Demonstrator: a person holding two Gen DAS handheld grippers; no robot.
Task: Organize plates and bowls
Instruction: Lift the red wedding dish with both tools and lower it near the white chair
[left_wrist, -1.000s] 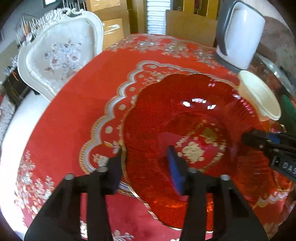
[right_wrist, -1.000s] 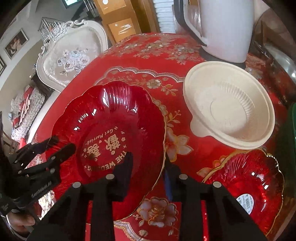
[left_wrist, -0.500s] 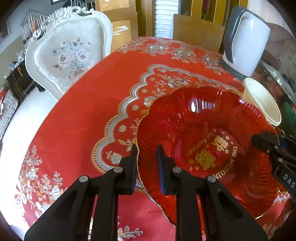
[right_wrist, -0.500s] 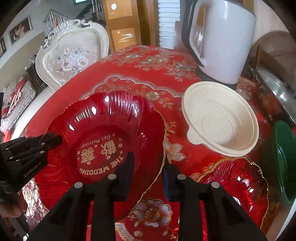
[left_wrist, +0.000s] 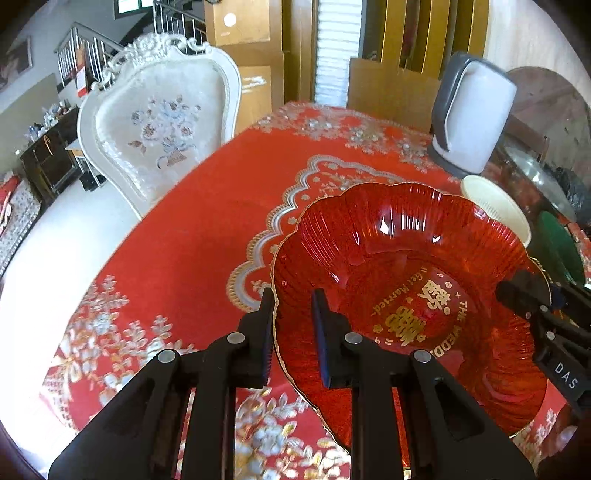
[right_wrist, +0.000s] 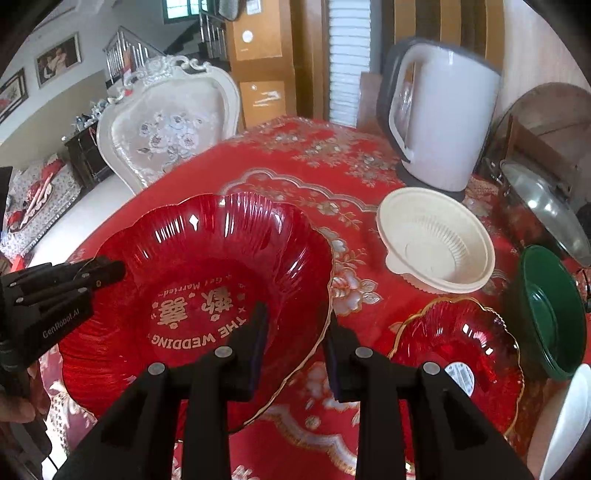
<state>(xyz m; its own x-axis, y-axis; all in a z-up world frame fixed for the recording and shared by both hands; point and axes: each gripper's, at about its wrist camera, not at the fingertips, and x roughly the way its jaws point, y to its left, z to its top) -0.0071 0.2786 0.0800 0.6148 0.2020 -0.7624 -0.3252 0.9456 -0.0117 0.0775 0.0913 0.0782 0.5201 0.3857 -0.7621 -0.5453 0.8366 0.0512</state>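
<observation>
A large red scalloped plate (left_wrist: 406, 280) with gold lettering is held between both grippers, lifted above the red tablecloth. My left gripper (left_wrist: 293, 299) is shut on its left rim. My right gripper (right_wrist: 297, 317) straddles the opposite rim (right_wrist: 325, 295), closed on it. The plate also shows in the right wrist view (right_wrist: 207, 266). A cream plastic bowl (right_wrist: 436, 240), a smaller red plate (right_wrist: 458, 350) and a green bowl (right_wrist: 550, 314) sit on the table to the right.
A white electric kettle (right_wrist: 439, 110) stands at the back right. A metal lid (right_wrist: 546, 206) lies at the far right. A white plate edge (right_wrist: 569, 424) shows at lower right. A white ornate chair (left_wrist: 159, 122) stands behind the table's left edge.
The left gripper closed on the plate's left rim. Both grippers rose and drew back, with the big red plate lifted between them.
</observation>
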